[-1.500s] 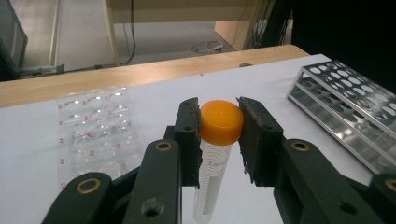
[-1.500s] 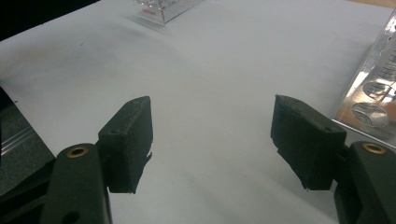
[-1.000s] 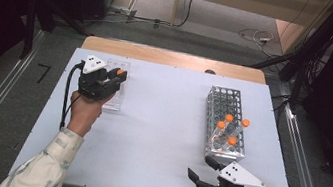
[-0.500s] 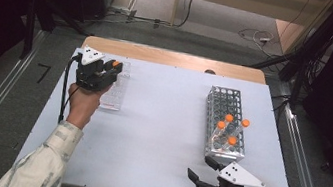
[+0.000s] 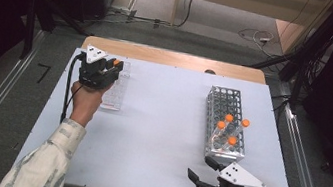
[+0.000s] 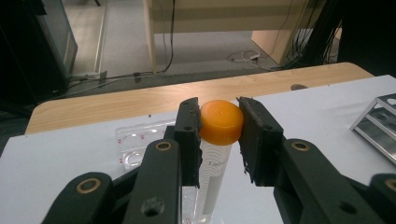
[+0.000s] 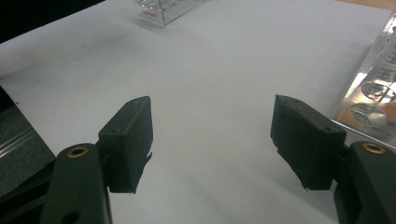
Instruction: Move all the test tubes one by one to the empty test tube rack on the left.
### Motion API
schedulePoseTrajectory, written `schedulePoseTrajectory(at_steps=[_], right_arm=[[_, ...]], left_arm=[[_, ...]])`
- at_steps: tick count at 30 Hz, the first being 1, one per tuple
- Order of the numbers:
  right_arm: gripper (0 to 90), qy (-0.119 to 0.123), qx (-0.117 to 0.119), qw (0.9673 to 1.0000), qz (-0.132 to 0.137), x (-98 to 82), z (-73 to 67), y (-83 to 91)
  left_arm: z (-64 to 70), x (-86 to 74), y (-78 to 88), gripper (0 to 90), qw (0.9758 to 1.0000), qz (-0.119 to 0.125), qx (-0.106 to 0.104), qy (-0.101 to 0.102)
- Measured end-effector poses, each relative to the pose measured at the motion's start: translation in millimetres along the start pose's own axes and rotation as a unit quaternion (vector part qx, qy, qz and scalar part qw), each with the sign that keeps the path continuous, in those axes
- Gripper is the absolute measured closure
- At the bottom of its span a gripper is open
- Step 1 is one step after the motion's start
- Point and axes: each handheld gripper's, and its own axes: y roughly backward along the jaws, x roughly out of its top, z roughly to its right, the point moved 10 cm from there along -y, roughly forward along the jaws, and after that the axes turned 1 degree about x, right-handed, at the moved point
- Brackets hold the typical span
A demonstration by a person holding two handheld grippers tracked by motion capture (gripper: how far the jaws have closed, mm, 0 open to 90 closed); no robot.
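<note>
Tube: I have an orange-capped tube [image 6: 217, 154] upright between the jaws of my left gripper [image 6: 218, 140]; its clear body carries printed marks, and its lower end hangs over the clear plate.
Cap: the orange cap [image 6: 221, 122] sits squeezed between the two black pads, which press on it from either side.
Left gripper: I see it clamped on the tube at the far left of the tabletop, held in my left hand [image 5: 85, 103], the sleeve coming in from the bottom of the high view.
Clear plate: a clear well plate [image 6: 140, 142] lies on the tabletop right under the left gripper, with red lettering along its edge; whether the tube's tip touches it I cannot tell.
Rack: a metal grid rack [image 5: 224, 123] stands well apart on the right side, with four more orange-capped tubes [image 5: 229, 129] standing in its near half.
Right gripper: my right gripper [image 7: 212, 140] rests low at the near edge of the tabletop, just beside the rack's near end, jaws wide apart with only bare white surface between them.
Tabletop: white sheet [image 5: 158, 132] over a wooden top, whose far edge shows as a tan strip.
</note>
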Motion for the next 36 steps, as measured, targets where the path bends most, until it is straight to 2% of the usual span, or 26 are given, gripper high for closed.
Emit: schedulePoseTrajectory(at_steps=[11,15,24,36], right_arm=[[28.2,0.002,0.000,1.0000,0.001,0.5,0.3,0.9],[28.2,0.001,0.000,1.0000,0.002,0.8,0.2,1.2],[28.2,0.001,0.001,1.0000,0.001,0.6,-0.5,0.9],[28.1,0.001,0.002,1.0000,0.001,0.5,-0.6,0.7]], left_arm=[[-0.7,-14.4,-8.0,69.6,0.9998,-0.016,0.007,-0.006],[-3.0,-21.2,-11.8,69.6,0.9997,-0.023,0.008,0.001],[-1.9,-32.8,-17.7,69.5,0.9993,-0.035,0.013,-0.006],[-3.5,-34.6,-16.2,68.9,0.9993,-0.035,0.012,0.003]])
